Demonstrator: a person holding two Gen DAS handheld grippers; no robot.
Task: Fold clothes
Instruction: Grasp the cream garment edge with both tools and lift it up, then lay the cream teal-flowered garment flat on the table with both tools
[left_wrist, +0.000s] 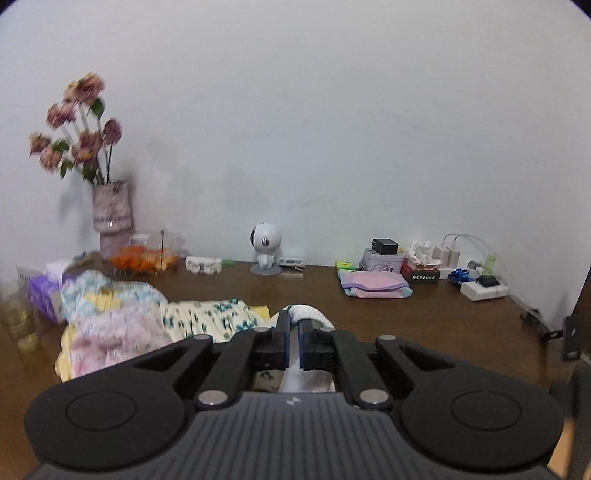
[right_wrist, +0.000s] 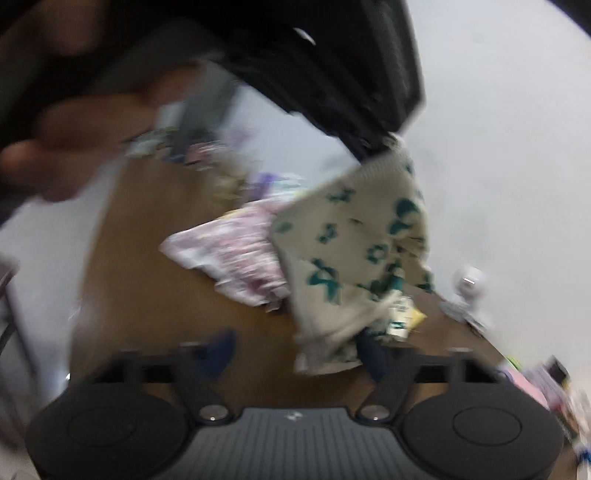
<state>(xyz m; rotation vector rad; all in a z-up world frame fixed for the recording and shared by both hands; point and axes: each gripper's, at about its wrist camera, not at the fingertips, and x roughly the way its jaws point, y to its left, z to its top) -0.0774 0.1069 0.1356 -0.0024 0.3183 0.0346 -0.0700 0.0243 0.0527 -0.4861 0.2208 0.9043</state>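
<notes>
1. Step in hand: lifting out one garment. Left gripper (left_wrist: 294, 334) is clamped on the white ribbed hem of the cream garment (right_wrist: 354, 254), which hangs from it above the table (left_wrist: 424, 314).
2. Next move, by judgement: the right gripper (right_wrist: 295, 350), jaws wide apart, needs a second edge, at 1 o'clock in its view.
3. Garment: cream, teal-printed, crumpled.
4. Clothes pile (left_wrist: 110, 317): at 9 o'clock, unfolded.

Dim even indoor light; right wrist view motion-blurred; fisheye-bent edges.
</notes>
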